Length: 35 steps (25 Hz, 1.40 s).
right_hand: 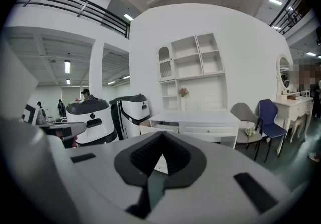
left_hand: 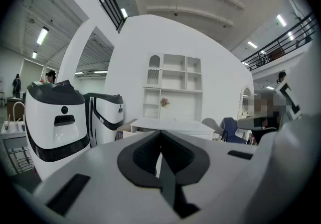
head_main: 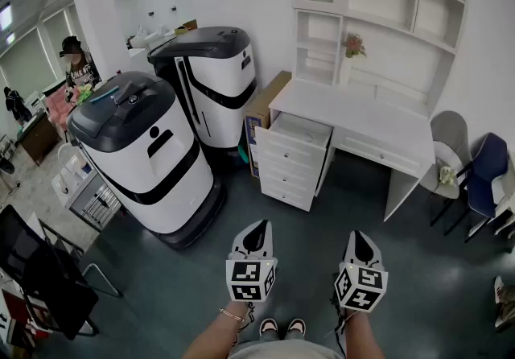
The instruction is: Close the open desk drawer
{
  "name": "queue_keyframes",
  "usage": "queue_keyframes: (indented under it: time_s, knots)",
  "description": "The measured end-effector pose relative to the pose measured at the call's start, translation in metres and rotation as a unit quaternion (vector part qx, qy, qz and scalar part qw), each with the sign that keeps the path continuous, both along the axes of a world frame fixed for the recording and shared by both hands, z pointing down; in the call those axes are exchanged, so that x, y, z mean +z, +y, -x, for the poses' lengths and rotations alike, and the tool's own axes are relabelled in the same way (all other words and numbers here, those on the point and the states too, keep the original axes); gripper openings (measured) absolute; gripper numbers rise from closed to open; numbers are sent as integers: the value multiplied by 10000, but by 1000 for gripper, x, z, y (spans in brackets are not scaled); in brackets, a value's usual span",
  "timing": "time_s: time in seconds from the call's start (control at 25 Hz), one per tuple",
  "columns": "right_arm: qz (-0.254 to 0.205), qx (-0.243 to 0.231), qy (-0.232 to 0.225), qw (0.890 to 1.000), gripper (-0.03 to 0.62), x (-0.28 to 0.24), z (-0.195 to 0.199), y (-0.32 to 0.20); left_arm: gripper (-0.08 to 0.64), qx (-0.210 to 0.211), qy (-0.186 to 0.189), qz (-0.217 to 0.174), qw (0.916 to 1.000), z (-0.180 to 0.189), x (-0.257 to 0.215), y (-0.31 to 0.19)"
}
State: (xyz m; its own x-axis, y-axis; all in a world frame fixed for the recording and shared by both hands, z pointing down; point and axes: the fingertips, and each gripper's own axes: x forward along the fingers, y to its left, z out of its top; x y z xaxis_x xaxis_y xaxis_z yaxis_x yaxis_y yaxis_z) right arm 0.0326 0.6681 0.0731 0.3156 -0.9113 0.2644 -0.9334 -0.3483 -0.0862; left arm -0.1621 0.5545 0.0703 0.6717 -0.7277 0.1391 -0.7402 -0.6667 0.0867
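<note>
A white desk point(head_main: 366, 120) with a shelf hutch stands against the far wall. Its top left drawer point(head_main: 294, 137) is pulled out, while the drawers below it sit flush. Both grippers hover over the grey floor well short of the desk, side by side, pointing toward it. My left gripper point(head_main: 259, 229) has its jaws together with nothing between them. The right gripper point(head_main: 359, 238) is likewise shut and empty. In the right gripper view the open drawer point(right_hand: 159, 128) shows just above the jaw tips point(right_hand: 161, 133). In the left gripper view the desk point(left_hand: 173, 126) lies beyond the shut jaws point(left_hand: 160, 132).
Two large white-and-black machines point(head_main: 146, 158) point(head_main: 213, 80) stand left of the desk, with a cardboard box point(head_main: 262, 106) between them and the drawers. A grey chair point(head_main: 447, 146) and a blue chair point(head_main: 488, 174) sit right. A black chair point(head_main: 42, 270) and a person point(head_main: 77, 68) are far left.
</note>
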Motion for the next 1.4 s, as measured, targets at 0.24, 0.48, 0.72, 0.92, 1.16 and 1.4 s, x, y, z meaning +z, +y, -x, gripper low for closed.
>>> queue_keyframes:
  time_s: [0.24,0.48,0.72,0.92,1.16,1.4]
  knots:
    - [46,-40,-19,10000,4,4,1,1,12,-15,-26,5,10000,-1,2,3]
    - [9,107,-1,9999,8,8,-7,-1,12,-126,-59,46,9999,1,4,0]
    - [-2,-24,-88,10000,67,12,-2,-5,12,-257,-93,75,9996,9,8,0]
    - [-12,-99,-124,9999,103,14,1,-7,12,-390,-121,101,9991,17,12,0]
    - [-2,-121,-181,9998,140,17,-3,-7,12,-508,-151,130,9985,20,14,-3]
    - [14,-144,-231,9996,133,19,-17,-7,11,-603,-190,132,9979,13,15,-5]
